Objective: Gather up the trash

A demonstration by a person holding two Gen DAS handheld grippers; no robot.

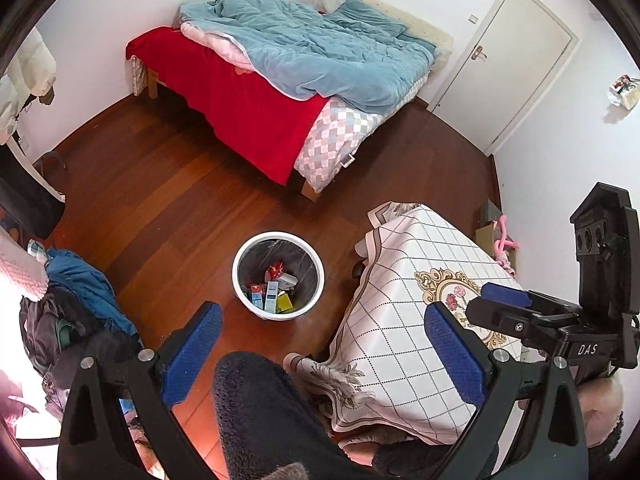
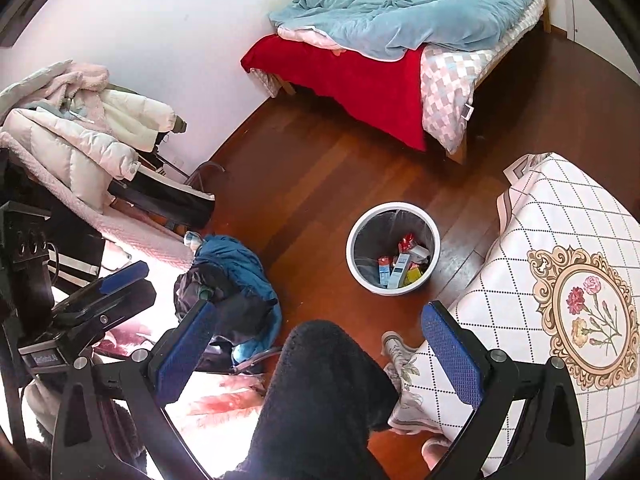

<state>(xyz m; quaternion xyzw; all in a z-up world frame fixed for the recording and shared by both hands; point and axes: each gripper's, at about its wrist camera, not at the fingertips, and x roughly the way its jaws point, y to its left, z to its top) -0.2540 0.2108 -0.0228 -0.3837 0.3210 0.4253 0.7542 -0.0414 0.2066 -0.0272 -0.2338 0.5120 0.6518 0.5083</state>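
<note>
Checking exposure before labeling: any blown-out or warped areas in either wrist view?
Left wrist: fisheye bends the door and walls; lower-left corner clipped to white; trash bin sharp. Right wrist: overexposed patch on the pink bedding beside the left finger; tablecloth grid bowed at the rim.

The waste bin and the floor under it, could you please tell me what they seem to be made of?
Waste bin: looks like smooth white plastic with a rolled rim, lined with a thin grey bag. Floor: reddish-brown wood planks, or possibly laminate, glossy enough to show reflections.
</note>
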